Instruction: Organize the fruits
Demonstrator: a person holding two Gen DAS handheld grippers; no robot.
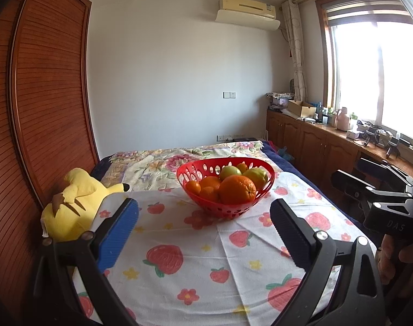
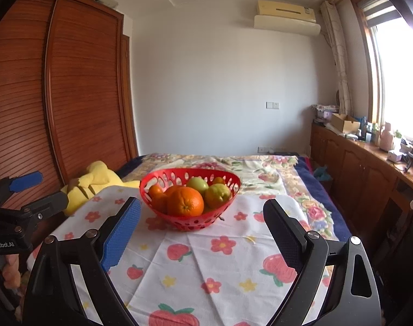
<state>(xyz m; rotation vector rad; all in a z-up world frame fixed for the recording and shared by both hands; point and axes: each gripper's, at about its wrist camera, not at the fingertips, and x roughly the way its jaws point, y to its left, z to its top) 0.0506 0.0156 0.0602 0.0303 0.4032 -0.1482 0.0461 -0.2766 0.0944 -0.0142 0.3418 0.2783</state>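
Note:
A red perforated basket (image 1: pixel 195 199) (image 2: pixel 188 224) stands on the strawberry-print cloth (image 1: pixel 195 258) (image 2: pixel 220 266). It holds a large orange (image 1: pixel 237 188) (image 2: pixel 185 201), several small oranges (image 1: pixel 193 186), a green apple (image 1: pixel 229 171) (image 2: pixel 197 185) and a yellow-green fruit (image 1: pixel 256 176) (image 2: pixel 218 195). My left gripper (image 1: pixel 203 209) is open and empty, short of the basket. My right gripper (image 2: pixel 202 209) is open and empty, also short of it. The left gripper shows at the left edge of the right wrist view (image 2: pixel 35 190); the right gripper's body shows at the right edge of the left wrist view.
A yellow plush toy (image 1: pixel 73 206) (image 2: pixel 98 180) lies left of the basket by the wooden wardrobe (image 1: pixel 43 95). A floral blanket (image 1: pixel 157 163) covers the bed behind. A cluttered wooden cabinet (image 1: pixel 328 146) runs along the right under the window.

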